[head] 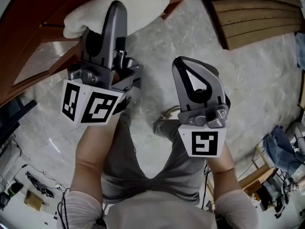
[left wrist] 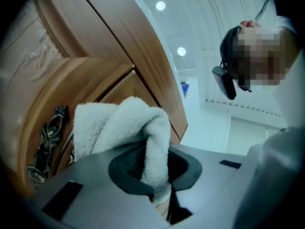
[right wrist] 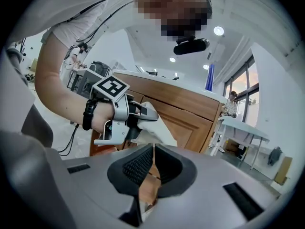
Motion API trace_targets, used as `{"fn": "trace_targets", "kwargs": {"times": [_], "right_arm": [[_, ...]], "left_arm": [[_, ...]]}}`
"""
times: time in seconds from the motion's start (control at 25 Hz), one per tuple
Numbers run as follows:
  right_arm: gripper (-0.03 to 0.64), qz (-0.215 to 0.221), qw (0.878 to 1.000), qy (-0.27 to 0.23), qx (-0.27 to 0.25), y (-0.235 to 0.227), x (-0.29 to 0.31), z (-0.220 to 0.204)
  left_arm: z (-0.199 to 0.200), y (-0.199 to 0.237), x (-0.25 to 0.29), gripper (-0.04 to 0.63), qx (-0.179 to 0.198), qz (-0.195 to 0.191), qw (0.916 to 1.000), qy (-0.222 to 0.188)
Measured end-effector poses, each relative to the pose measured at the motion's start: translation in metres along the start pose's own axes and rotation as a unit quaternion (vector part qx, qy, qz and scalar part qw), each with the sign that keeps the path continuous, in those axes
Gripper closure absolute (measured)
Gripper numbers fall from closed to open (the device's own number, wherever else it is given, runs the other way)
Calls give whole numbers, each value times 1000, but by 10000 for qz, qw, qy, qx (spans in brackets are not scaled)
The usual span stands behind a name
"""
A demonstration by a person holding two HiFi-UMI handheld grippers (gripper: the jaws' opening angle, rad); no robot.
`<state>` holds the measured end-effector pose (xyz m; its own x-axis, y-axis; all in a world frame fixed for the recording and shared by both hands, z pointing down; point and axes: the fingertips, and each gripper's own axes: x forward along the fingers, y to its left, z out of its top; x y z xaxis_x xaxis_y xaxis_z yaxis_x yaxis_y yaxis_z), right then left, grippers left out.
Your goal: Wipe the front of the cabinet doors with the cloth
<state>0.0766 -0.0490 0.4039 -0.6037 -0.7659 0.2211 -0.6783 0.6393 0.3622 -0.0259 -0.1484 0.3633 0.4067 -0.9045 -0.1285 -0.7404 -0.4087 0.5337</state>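
Left gripper (head: 116, 11) clamped on the white cloth (head: 143, 8), up against the cabinet door (head: 38, 18) at eleven o'clock, right gripper (head: 190, 70) pinched together, empty, so wiping looks under way, coverage unclear.

We carry two hand-held two-jaw units in grey moulded plastic. The grey left gripper (head: 116, 7) bears a white left marker cube (head: 90, 106) printed with black squares, at 9 o'clock in the head view. The grey right gripper (head: 186, 65) bears a matching white right marker cube (head: 205, 143) at 4 o'clock. In the right gripper view, black ribbed pads (right wrist: 136, 167) line the jaws. A black wrist strap (right wrist: 87, 114) and a thin black cable (right wrist: 66, 140) appear at 9 o'clock there. We wear pale short sleeves (head: 81, 209), a grey fabric lower garment (head: 143, 163) and a black head-mounted camera (right wrist: 190, 46).
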Motion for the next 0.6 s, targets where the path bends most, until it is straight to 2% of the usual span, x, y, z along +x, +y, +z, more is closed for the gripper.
{"fn": "trace_targets", "kwargs": {"times": [0.6], "right_arm": [[575,-293,9993,220,97,-30,-19,-37]], "left_arm": [[-35,-20,45,538,-51,-215,9998,-1]]}}
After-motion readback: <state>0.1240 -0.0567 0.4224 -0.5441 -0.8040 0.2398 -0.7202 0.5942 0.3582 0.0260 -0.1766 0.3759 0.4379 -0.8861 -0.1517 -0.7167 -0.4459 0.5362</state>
